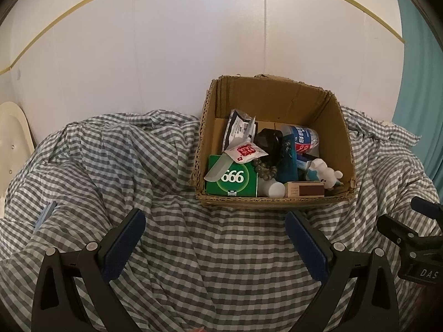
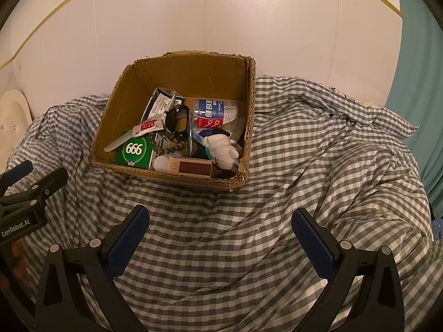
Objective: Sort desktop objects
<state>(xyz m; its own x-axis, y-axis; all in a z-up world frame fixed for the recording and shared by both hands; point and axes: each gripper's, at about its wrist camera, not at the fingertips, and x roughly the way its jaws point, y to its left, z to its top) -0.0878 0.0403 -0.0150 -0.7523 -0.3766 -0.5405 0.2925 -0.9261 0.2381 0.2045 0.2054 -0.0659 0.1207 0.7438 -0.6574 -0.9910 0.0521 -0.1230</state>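
An open cardboard box [image 1: 277,206] stands on the checked cloth by the wall; it also shows in the right wrist view [image 2: 171,175]. Inside lie a green "999" box [image 1: 235,179], a water bottle [image 1: 303,138], a bead bracelet [image 1: 264,169], a white figurine [image 1: 326,174], a brown matchbox-like box [image 1: 304,189] and other small items. My left gripper [image 1: 216,221] is open and empty, in front of the box. My right gripper [image 2: 220,218] is open and empty, also in front of it.
A wrinkled grey-and-white checked cloth [image 1: 166,166] covers the surface. A white wall stands behind. A cream chair back [image 1: 12,138] is at far left, a teal curtain [image 2: 415,69] at right. A blue edge [image 1: 45,213] pokes from the cloth at left.
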